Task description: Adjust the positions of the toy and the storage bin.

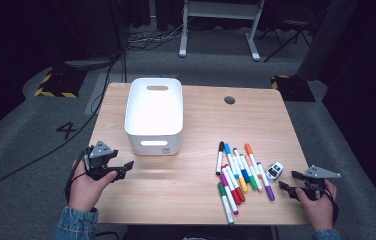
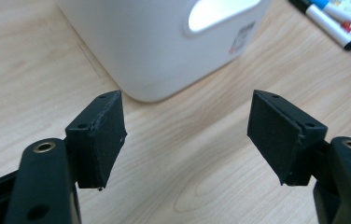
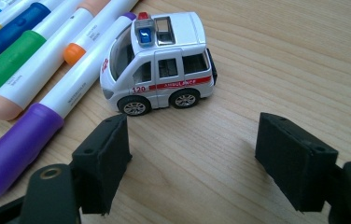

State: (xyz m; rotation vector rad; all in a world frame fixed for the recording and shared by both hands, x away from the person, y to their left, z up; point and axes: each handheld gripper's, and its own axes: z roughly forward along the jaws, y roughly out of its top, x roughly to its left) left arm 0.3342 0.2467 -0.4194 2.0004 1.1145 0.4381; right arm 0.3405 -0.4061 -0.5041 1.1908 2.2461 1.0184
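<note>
A white plastic bin (image 1: 154, 115) with handle slots stands on the wooden table (image 1: 196, 185), left of centre. Several coloured markers (image 1: 238, 172) lie in a loose row at the right. A small white toy ambulance (image 1: 274, 171) sits just right of them. My left gripper (image 1: 124, 170) rests near the table's left edge, open and empty, pointing at the bin (image 2: 164, 42). My right gripper (image 1: 287, 182) is at the right front edge, open, with the ambulance (image 3: 159, 63) a short way ahead of its jaws. A purple-capped marker (image 3: 33, 135) lies beside its left jaw.
A dark round grommet (image 1: 230, 100) sits in the table's far right part. Bare wood lies between the bin and the markers. Beyond the table are grey carpet, cables and a white desk frame (image 1: 221, 25).
</note>
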